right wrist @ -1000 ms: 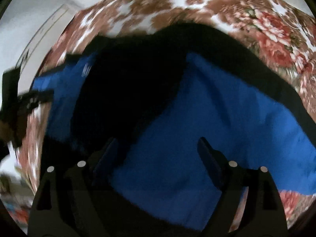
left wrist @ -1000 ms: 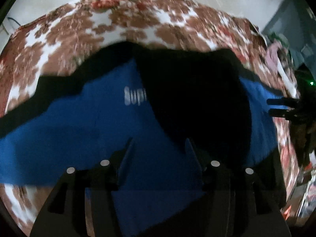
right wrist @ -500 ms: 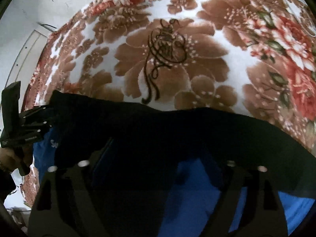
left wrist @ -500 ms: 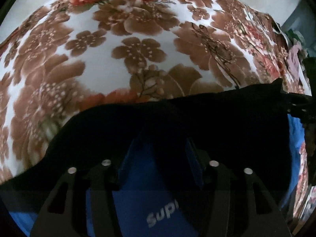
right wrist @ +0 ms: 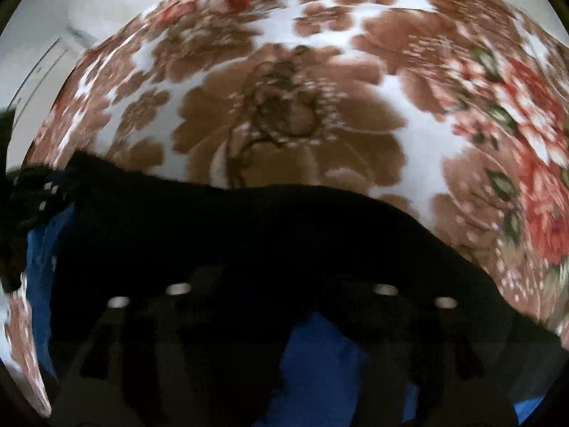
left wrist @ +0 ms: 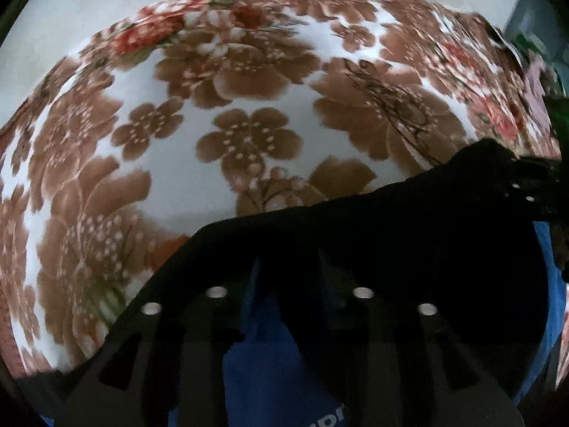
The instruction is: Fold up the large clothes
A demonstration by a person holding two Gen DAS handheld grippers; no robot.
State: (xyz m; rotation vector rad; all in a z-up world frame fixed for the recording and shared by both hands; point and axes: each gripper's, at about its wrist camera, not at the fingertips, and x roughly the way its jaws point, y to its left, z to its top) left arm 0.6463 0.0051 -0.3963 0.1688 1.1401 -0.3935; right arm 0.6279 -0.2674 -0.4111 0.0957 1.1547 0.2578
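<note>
A large blue and black garment [left wrist: 270, 363] with white lettering lies on a floral blanket [left wrist: 177, 163]. Its black far edge [left wrist: 391, 213] runs across both views, also in the right wrist view [right wrist: 284, 220]. My left gripper [left wrist: 288, 270] hangs over the black edge with its fingers apart and nothing between them. My right gripper [right wrist: 281, 284] is over the same edge, its dark fingers hard to tell from the black cloth. The right gripper shows at the left wrist view's right edge [left wrist: 533, 185], the left one at the right wrist view's left edge [right wrist: 32, 192].
The brown, red and white floral blanket [right wrist: 320, 106] spreads beyond the garment. Pale floor [left wrist: 89, 3] lies past its far edge. Cluttered items [left wrist: 533, 35] sit at the far right.
Both grippers moved forward over the garment, from above its blue middle to its black far edge. Much more of the blanket now shows ahead.
</note>
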